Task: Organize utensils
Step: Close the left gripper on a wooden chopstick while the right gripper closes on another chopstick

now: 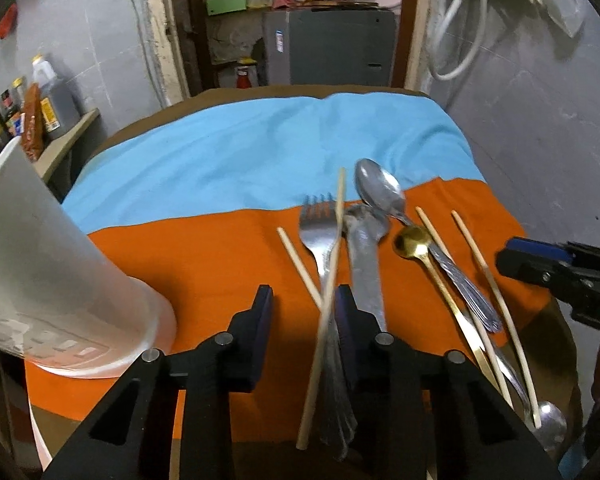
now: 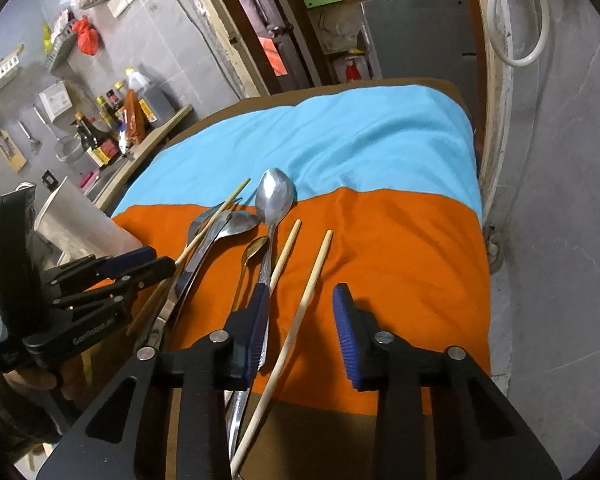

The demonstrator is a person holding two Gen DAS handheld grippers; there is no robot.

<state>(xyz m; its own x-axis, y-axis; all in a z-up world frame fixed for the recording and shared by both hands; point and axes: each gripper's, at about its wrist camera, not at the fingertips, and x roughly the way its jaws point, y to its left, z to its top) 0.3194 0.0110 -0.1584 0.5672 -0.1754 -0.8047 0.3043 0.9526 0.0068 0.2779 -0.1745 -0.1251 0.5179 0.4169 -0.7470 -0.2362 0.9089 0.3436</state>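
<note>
The left gripper [image 1: 304, 312] hovers with jaws spread around a chopstick [image 1: 324, 304] and fork [image 1: 318, 228] on the orange cloth [image 1: 204, 256]; the right gripper's [image 2: 300, 312] jaws gape over another chopstick [image 2: 296, 320]. A white cup [image 1: 40, 248] stands left.

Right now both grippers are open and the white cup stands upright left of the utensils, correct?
Not quite: the white cup lies tipped on its side, as the left wrist view shows. It is left of the utensils, and the left gripper and right gripper are both open.
</note>
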